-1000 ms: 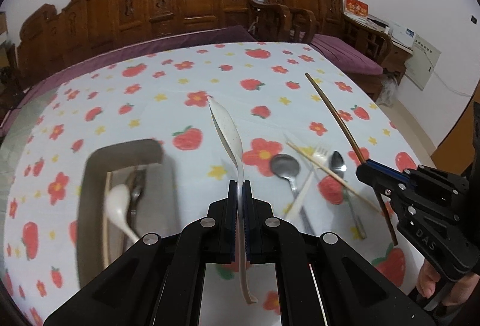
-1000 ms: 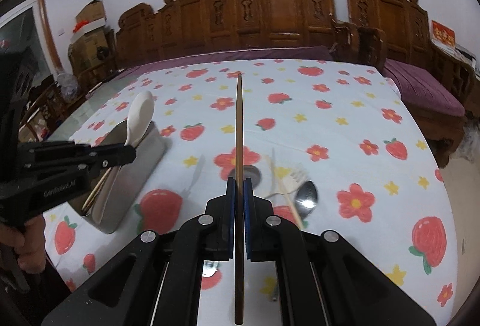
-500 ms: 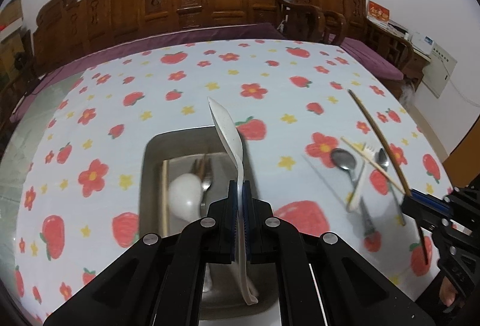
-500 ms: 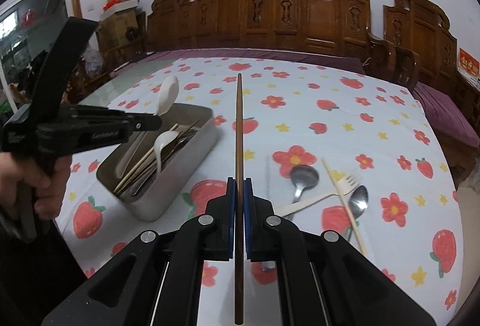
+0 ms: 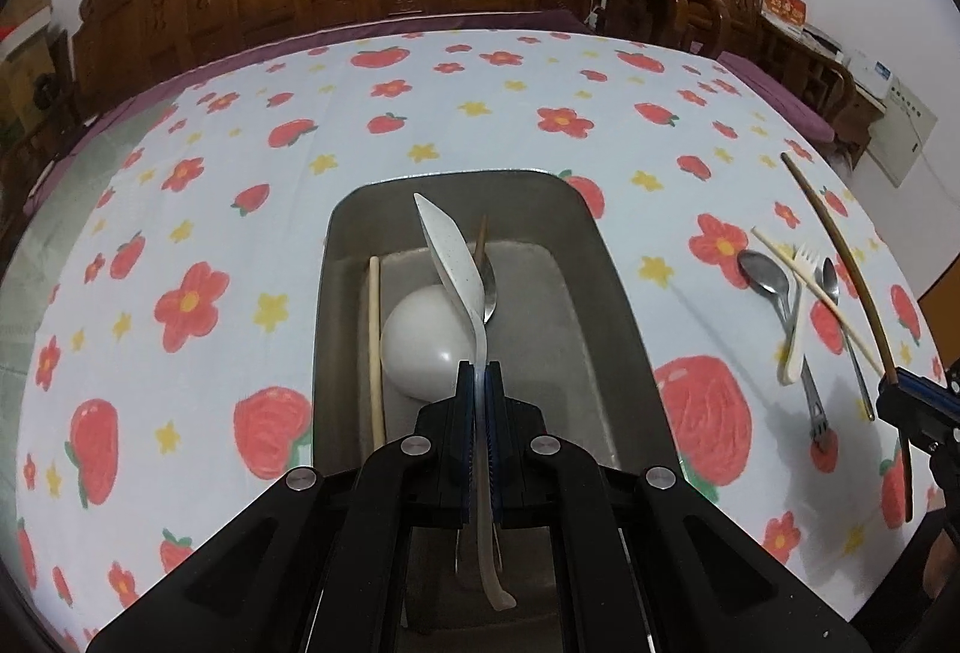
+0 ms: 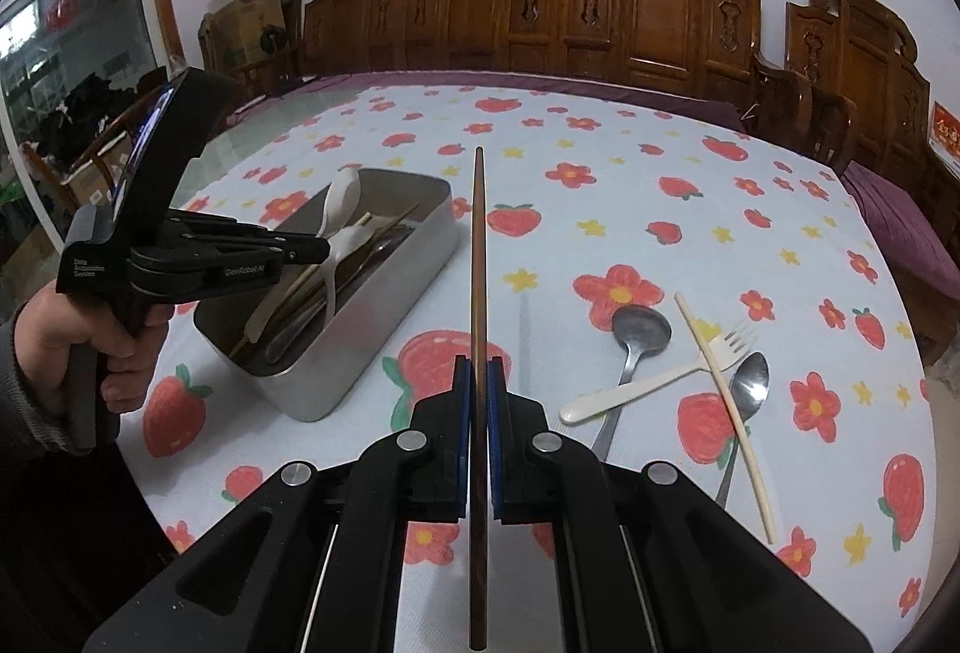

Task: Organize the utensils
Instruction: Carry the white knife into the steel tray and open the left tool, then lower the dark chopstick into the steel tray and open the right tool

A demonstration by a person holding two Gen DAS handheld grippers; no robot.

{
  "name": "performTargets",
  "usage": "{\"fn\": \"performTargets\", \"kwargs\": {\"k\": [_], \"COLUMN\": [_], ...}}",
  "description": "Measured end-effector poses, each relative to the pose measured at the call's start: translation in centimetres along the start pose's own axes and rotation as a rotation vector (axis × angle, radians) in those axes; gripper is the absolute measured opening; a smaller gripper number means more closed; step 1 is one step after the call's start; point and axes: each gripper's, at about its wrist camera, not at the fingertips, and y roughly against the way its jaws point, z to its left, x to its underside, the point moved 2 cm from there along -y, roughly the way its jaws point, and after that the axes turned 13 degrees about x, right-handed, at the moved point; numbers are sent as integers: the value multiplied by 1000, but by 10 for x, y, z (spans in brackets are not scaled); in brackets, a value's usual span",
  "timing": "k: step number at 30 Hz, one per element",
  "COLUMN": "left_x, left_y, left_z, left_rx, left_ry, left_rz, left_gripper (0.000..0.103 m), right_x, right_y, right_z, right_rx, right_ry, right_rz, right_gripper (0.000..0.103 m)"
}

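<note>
Utensils are lying loose on the desk (image 6: 600, 125) at three o'clock: two metal spoons (image 6: 639, 332), one fork (image 6: 654, 380), one pale chopstick (image 6: 723, 407). The left gripper (image 5: 478, 389) is pinching one white spoon (image 5: 453, 257) over the metal tray (image 5: 594, 257); the right gripper (image 6: 478, 383) is clamping one brown chopstick (image 6: 478, 245).

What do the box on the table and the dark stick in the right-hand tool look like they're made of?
The box looks like brushed steel or another metal: grey, dull sheen, thin rolled rim. The dark stick, clamped in the right gripper, looks like brown wood or bamboo with a matte, slightly streaked surface, though plastic cannot be ruled out.
</note>
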Motion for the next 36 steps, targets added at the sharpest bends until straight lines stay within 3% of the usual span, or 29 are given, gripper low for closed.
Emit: {"fn": "performTargets", "kwargs": {"k": [6, 10, 15, 22, 25, 33, 35, 36], "left_x": [3, 4, -1, -6, -9, -12, -12, -12], "left_y": [1, 12, 35, 60, 68, 86, 89, 91], "left_z": [6, 12, 16, 25, 31, 49, 51, 52], "left_rx": [12, 16, 0, -21, -33, -51, -58, -80], "left_ry": [10, 29, 4, -1, 0, 22, 11, 1], "left_rz": [-17, -43, -97, -153, -175, -211, -215, -224], "left_gripper": [3, 21, 29, 36, 44, 48, 65, 68], "right_x": [4, 3, -3, -15, -23, -38, -42, -43], "right_y": [-11, -15, -13, -4, -2, -8, -13, -16], "right_z": [7, 8, 8, 22, 32, 59, 68, 71], "right_rx": [-3, -8, -12, -36, -41, -73, -82, -85], "right_ry": [19, 6, -19, -34, -29, -42, -40, -40], "right_rz": [26, 39, 31, 12, 5, 6, 10, 13], "right_gripper": [6, 6, 6, 6, 6, 6, 6, 6]}}
